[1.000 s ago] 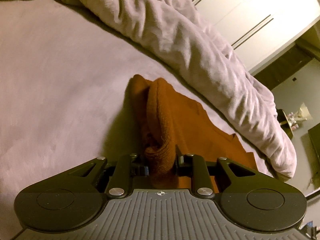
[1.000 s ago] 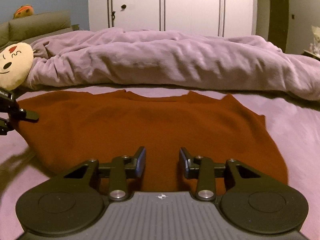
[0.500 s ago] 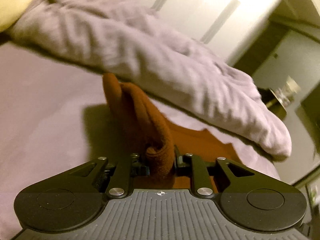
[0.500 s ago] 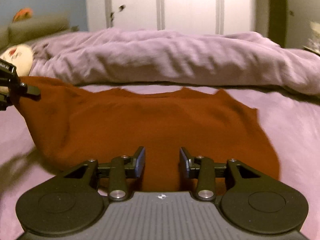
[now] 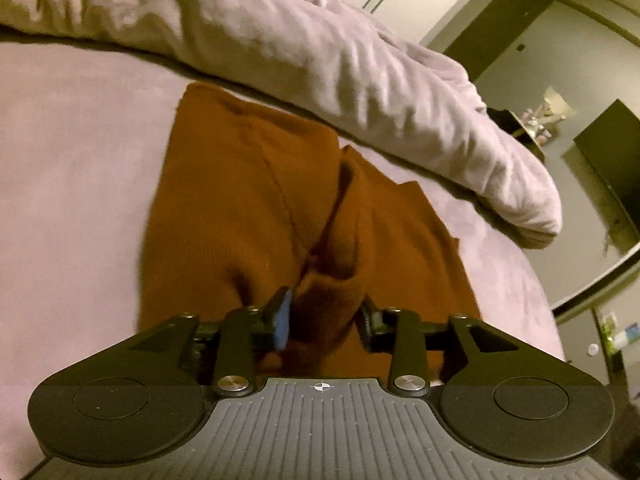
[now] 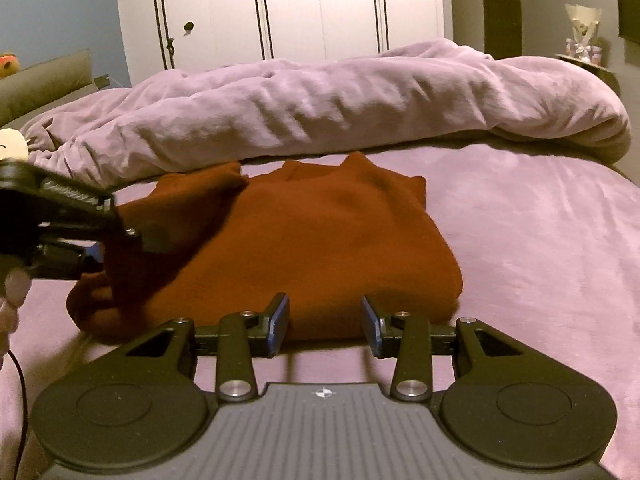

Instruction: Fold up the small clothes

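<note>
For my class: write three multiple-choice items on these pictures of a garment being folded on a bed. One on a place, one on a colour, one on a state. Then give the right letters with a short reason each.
1. Where does the sweater lie?
A) on the bed sheet, in front of the bunched duvet
B) on the floor
C) inside the wardrobe

2. What colour is the sweater?
A) white
B) rust brown
C) blue

3. How do the right gripper jaws stand?
A) shut on the duvet
B) shut on a pillow
C) apart, holding nothing

Key: 1 A, the duvet lies behind it; 2 B, both views show it; 3 C, a clear gap shows between the pads.
</note>
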`<state>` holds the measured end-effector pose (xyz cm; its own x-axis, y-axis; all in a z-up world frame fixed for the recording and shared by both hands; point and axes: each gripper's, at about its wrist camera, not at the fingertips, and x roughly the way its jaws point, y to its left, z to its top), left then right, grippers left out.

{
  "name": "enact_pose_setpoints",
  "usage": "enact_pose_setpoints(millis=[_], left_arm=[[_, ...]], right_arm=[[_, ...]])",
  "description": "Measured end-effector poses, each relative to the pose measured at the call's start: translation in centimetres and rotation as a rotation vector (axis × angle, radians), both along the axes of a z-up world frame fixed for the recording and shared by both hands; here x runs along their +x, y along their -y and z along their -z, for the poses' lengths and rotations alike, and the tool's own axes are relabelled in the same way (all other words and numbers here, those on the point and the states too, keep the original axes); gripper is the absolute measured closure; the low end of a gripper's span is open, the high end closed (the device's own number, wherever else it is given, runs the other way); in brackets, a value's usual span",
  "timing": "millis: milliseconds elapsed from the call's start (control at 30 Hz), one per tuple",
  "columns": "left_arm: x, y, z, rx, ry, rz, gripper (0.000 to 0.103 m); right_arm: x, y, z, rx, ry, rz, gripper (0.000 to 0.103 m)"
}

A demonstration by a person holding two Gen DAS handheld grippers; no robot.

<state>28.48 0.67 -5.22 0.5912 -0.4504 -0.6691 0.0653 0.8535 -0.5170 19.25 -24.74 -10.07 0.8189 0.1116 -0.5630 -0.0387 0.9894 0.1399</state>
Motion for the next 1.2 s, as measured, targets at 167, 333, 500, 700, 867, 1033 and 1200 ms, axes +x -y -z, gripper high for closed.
enact_pose_setpoints(millis=[167, 333, 500, 700, 867, 1033, 1200], left_arm=[[-1.8, -2.1, -1.1, -0.002, -0.004, -0.039, 0.051], [-2.8, -3.5, -0.7, 0.055, -0.011, -0.086, 0.051], [-3.5, -6.0, 0.2, 0.067, -0.051, -0.156, 0.051], [-3.8, -8.1, 1.1, 0.086, -0.077, -0.209, 0.049], [-3.2, -8.7, 1.9, 0.108, -0.093, -0.226, 0.047], [-3.0, -8.4, 2.5, 0.137, -0.096, -0.215, 0.044], [-2.3, -7.2, 2.8, 0.206, -0.084, -0.207, 0.044]], right_arm=[[0.4, -0.7, 0.0, 0.014, 0.005, -0.013, 0.062], [0.4, -2.0, -0.5, -0.002, 0.010, -0.039, 0.060], [0.6, -2.4, -0.9, -0.003, 0.002, -0.049, 0.055], [2.5, -3.1, -1.8, 0.079, -0.008, -0.084, 0.044], [5.6, -3.5, -2.1, 0.193, -0.041, -0.107, 0.037], [8.5, -2.3, -2.2, 0.355, -0.073, -0.081, 0.034], [11.1, -1.3, -1.4, 0.517, -0.172, -0.098, 0.025]])
